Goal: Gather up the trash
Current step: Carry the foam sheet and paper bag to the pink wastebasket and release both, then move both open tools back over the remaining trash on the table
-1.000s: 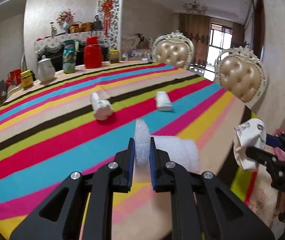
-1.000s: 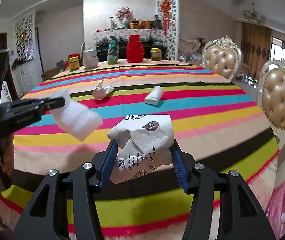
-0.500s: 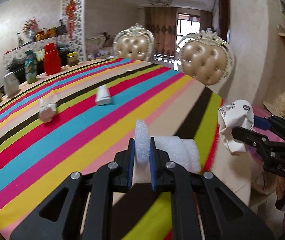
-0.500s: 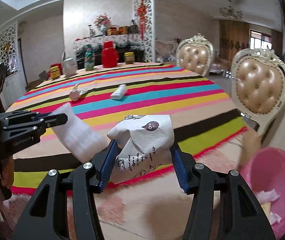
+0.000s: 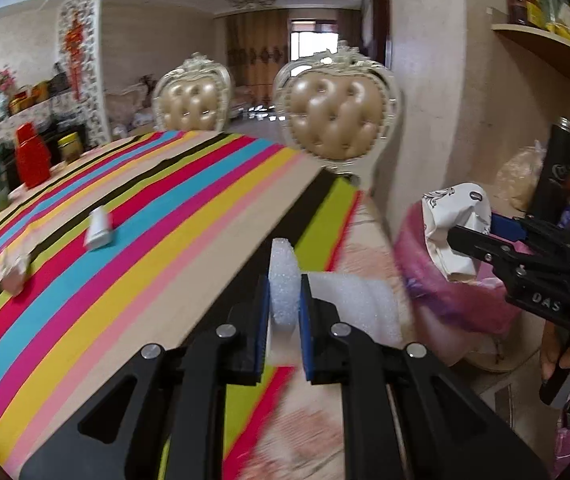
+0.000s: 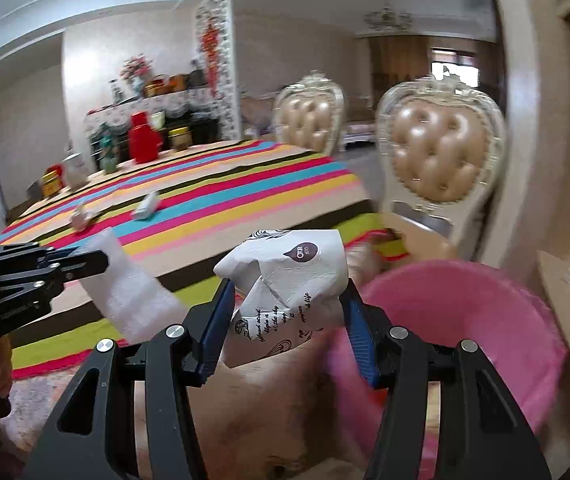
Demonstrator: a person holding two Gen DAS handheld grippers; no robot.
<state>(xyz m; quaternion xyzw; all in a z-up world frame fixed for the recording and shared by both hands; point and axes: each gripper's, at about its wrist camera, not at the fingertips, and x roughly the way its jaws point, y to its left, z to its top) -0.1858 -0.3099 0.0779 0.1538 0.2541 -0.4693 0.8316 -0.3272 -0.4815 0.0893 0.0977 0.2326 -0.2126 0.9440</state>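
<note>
Nearest to us, our left gripper (image 5: pixel 283 300) is pinched almost completely shut on a piece of white foam (image 5: pixel 285 284), whose loose end sticks out to the right of the fingers. Our right gripper (image 6: pixel 287 300) stands about half open, its blue pads pressed against both sides of a crumpled paper cup (image 6: pixel 289 288) with dark print. Just right of and below the cup sits the pink bin (image 6: pixel 485 320), its mouth facing us, and neither piece hangs squarely over it yet. We judge the risk lies in the release: the foam is light and floppy, so opening the left fingers short of the rim could let it drift onto the floor, and the cup could catch the bin's near edge and bounce out. The two grippers are also close together, so they might knock each other at the bin. Farther off, on the striped tablecloth (image 5: pixel 145 240), a small white carton (image 5: pixel 99 232) and a crumpled wrapper (image 5: pixel 15 274) wait uncollected.
</note>
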